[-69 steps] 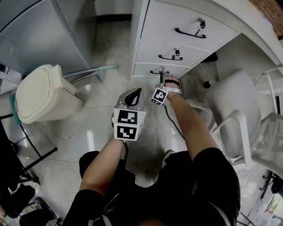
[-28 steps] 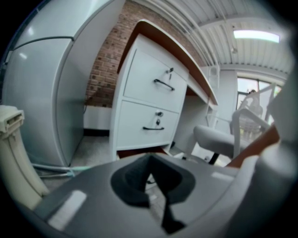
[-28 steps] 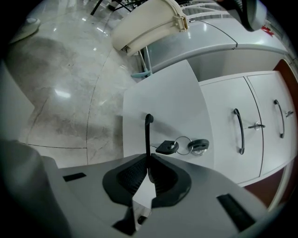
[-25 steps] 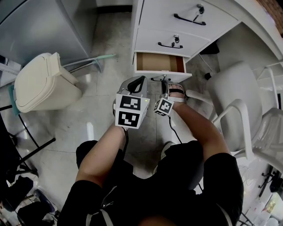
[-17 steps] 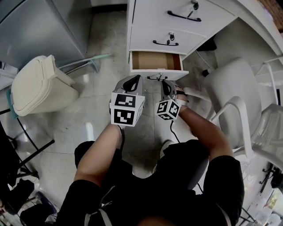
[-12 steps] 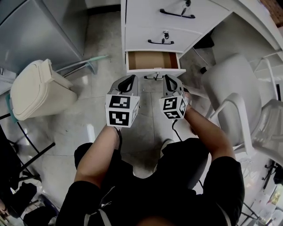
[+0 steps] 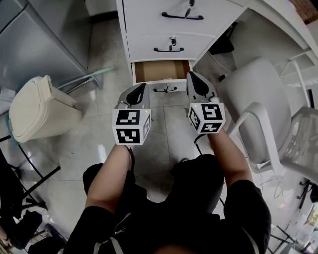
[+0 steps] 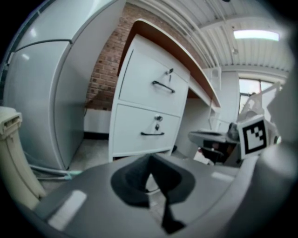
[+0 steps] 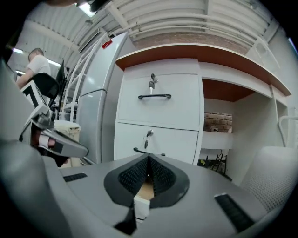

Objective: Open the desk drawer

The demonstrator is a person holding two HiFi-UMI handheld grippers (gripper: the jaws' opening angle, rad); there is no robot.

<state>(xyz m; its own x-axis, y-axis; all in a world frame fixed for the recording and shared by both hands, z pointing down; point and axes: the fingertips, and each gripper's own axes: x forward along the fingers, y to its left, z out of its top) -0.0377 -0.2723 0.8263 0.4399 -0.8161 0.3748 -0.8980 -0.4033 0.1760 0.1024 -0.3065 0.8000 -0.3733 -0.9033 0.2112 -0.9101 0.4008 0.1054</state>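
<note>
Desk drawer (image 7: pixel 161 71), the lowest of 3 in the white pedestal, stands pulled partway out. Its brown inside is bare and its white front panel carries a black handle (image 7: pixel 165 90). Above it the middle drawer (image 7: pixel 171 42) and the top drawer (image 7: pixel 174 7) sit flush, each with a black handle and a key in its lock.

Left gripper (image 7: pixel 140 91) hovers over the floor just short of the open drawer's left front corner, apart from it. Its jaws are pressed together with nothing between them, as its own view confirms (image 8: pixel 150 162). That view looks past the closed tips at the 2 upper drawers, with the other gripper's marker cube at the right edge.

Right gripper (image 7: pixel 195 79) hangs just beside the drawer's right front corner. Its ribbed jaws are closed tip to tip and empty (image 9: pixel 148 161). Through the small gap below the tips, the drawer's brown inside and white front panel (image 9: pixel 141 207) show beyond. Whether it touches the drawer cannot be told from the head view.

Both marker cubes face up toward the head camera, the left one (image 7: pixel 130 127) and the right one (image 7: pixel 206 118), with the person's bare forearms behind them.

To the left on the tiled floor stands a cream lidded bin (image 7: pixel 39 111), beside a grey cabinet (image 7: pixel 39 39). To the right is a white chair (image 7: pixel 258 99).
</note>
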